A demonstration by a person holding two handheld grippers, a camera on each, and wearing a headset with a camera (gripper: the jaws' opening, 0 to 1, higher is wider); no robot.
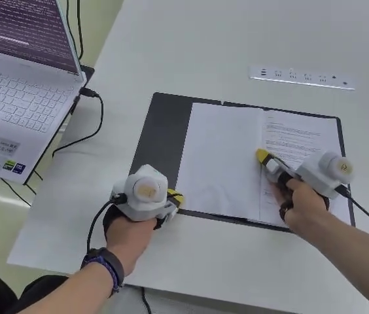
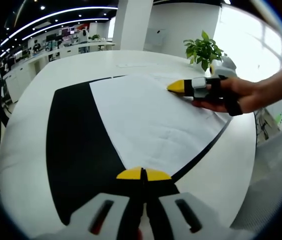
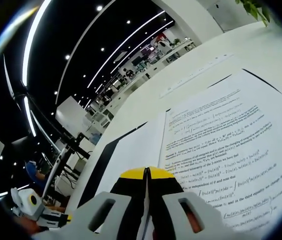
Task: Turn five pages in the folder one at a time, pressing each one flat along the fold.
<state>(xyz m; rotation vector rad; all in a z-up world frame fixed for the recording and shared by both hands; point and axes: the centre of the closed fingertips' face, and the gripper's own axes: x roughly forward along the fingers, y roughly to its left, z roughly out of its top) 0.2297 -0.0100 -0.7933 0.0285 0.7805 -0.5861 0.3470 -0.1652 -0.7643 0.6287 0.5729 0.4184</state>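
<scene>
Left tool (image 2: 143, 174): jaws pressed together with nothing between them. The yellow tips sit low over the near edge of the folder (image 1: 161, 131), where the bare black cover meets the near corner of the blank page (image 1: 220, 157). Whether the tips touch the cover cannot be determined. The hand holding this tool wears a dark wristband (image 1: 106, 263).

Right tool (image 3: 147, 173): jaws likewise closed tight, pinching nothing. The tips point along the fold, at the seam between the blank page and the printed page (image 3: 221, 150), and lie on or just above the paper.

The folder lies open and flat on the white worktop (image 1: 210, 39). The black inner cover is exposed on the left, the blank page lies in the middle, and the printed page is on the right. The blank page shows light creasing.

Beyond the folder's left side, a white laptop (image 1: 14, 85) stands open with its screen lit, and a black cable (image 1: 96, 127) runs from its side. At the far edge, a white socket strip (image 1: 301, 76) lies on the worktop, well apart from the folder.
</scene>
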